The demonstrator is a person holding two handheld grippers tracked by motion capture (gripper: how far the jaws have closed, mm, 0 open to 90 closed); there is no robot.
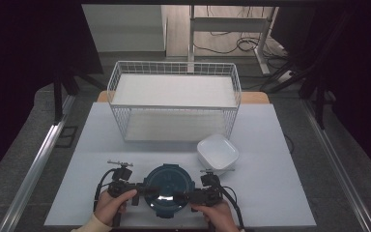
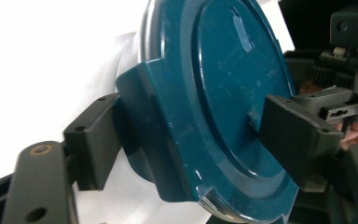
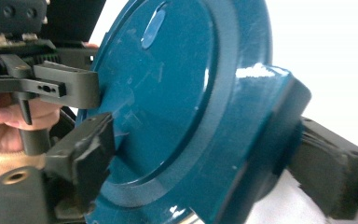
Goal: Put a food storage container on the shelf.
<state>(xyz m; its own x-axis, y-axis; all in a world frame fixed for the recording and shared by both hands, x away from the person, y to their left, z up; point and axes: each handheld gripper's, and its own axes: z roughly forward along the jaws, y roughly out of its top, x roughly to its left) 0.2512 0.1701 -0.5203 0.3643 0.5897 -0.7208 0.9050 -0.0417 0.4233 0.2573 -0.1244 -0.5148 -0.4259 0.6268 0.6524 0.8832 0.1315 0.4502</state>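
Gripping from both sides, two hand-held claws flank a round dark-teal lidded container (image 1: 166, 189) that sits flat on the white table (image 1: 270, 193), close to the near edge and in front of a white wire basket (image 1: 174, 99); a white square bowl (image 1: 217, 152) stands just beyond and to the right. The left claw (image 1: 142, 189) has one jaw over the lid and one outside a locking flap; the right claw (image 1: 182, 195) does the same on the opposite flap. Both sets of jaws stand fairly wide, straddling the flaps, and whether the pads press yet I cannot tell. The container is round, so it has no long axis; its lid faces straight up, with the two straddled flaps lying along a left-to-right line. Judging the risk: if one claw lifts or pulls harder than the other, the container may tip or slide toward the table edge, and a shallow hold on the smooth flap may slip off.
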